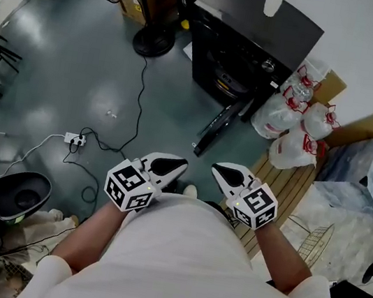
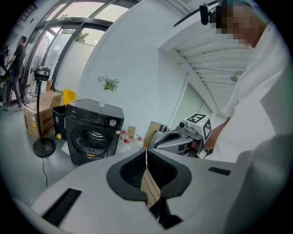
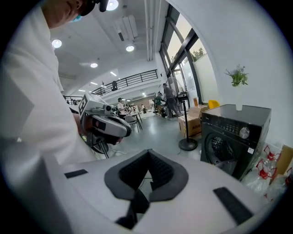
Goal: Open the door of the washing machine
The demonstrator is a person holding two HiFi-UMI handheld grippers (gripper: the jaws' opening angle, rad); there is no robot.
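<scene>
Both tools are pressed together and hold nothing. In its own view the left tool shows its dark pads meeting along a thin seam, with only the floor and a slatted wooden board seen past them. The right tool is closed the same way, tip to tip, and touches nothing.

In the head view both forearms reach out from the torso at the bottom of the frame. The left tool and the right tool sit side by side at lower centre, tips angled in toward each other and tilted slightly down.

The black washing machine stands on the floor at upper centre, well apart from both tools. Its door is already swung out, hanging open between the machine and the tools. White plastic bags sit just to the machine's right.
</scene>
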